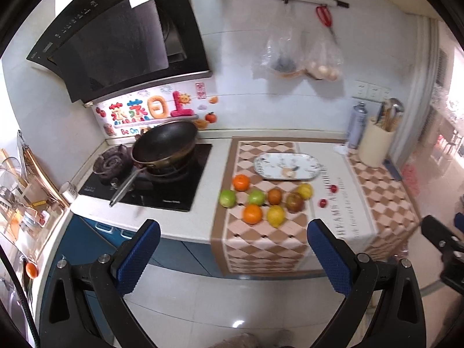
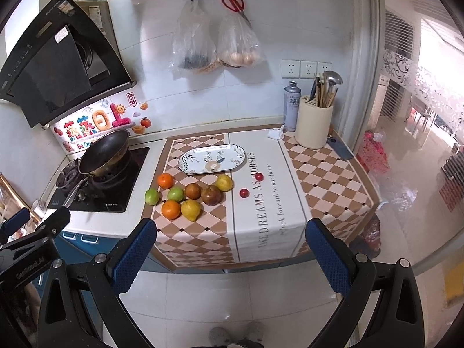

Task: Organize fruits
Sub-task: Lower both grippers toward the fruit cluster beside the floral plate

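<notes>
Fruits (image 2: 188,195) lie on the counter cloth (image 2: 269,203), well beyond both spread, empty claws (image 1: 233,249) (image 2: 230,248).

Counter (image 2: 162,145) – checkered cloth (image 2: 319,179), stove (image 2: 98,185), utensil holder (image 2: 313,124)

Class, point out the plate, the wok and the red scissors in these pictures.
plate (image 2: 190,156), right wrist view, on its bare left rim.
wok (image 2: 104,152), right wrist view, on its dark inner surface.
red scissors (image 2: 232,1), right wrist view, on the handles.

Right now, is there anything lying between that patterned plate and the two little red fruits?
No. In the right wrist view, only bare white cloth with printed lettering separates the plate from the small red fruits.
</notes>
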A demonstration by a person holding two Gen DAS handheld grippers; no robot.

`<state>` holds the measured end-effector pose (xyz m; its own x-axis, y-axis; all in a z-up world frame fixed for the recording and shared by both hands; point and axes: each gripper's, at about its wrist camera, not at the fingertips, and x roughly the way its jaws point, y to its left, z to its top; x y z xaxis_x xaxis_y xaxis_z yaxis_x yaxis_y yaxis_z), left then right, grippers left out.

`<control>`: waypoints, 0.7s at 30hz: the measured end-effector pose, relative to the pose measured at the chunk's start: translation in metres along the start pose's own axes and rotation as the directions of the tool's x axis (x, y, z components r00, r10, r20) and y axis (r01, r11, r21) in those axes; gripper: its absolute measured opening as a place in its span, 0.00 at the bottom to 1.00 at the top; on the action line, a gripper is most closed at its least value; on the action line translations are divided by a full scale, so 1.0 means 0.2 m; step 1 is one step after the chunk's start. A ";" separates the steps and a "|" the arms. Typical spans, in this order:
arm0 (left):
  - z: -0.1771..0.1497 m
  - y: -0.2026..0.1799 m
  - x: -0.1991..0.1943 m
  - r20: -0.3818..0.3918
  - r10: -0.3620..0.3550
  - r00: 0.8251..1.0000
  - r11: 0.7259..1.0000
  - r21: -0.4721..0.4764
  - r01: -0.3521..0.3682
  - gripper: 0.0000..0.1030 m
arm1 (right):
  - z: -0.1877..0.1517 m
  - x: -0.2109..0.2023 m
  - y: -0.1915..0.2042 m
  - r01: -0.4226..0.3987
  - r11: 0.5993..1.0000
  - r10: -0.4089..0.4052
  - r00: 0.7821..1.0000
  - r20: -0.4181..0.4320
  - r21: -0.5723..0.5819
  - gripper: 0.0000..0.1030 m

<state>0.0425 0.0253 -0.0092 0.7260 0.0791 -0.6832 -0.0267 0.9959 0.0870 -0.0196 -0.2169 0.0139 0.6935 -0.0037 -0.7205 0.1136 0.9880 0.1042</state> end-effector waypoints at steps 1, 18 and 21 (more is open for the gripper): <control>0.00 0.02 0.05 0.007 0.024 1.000 1.000 0.001 -0.024 1.00 | -0.01 0.05 0.01 -0.005 1.000 0.005 1.000 -0.003 0.001 1.00; -0.04 0.06 1.36 -0.478 -0.093 0.874 0.986 -0.168 0.013 0.98 | 0.09 1.55 -0.07 -0.164 0.981 0.191 0.916 -0.352 0.104 1.00; -0.04 -0.01 1.63 -0.561 -0.146 0.815 0.974 -0.226 0.019 0.83 | 0.12 1.85 -0.12 -0.200 0.973 0.230 0.874 -0.427 0.115 0.98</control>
<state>0.2737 0.0488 -0.2385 0.2095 -0.0553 -0.9762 -0.1676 0.9816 -0.0915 0.2516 -0.2450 -0.2376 0.3285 0.2897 -0.8990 0.0540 0.9445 0.3241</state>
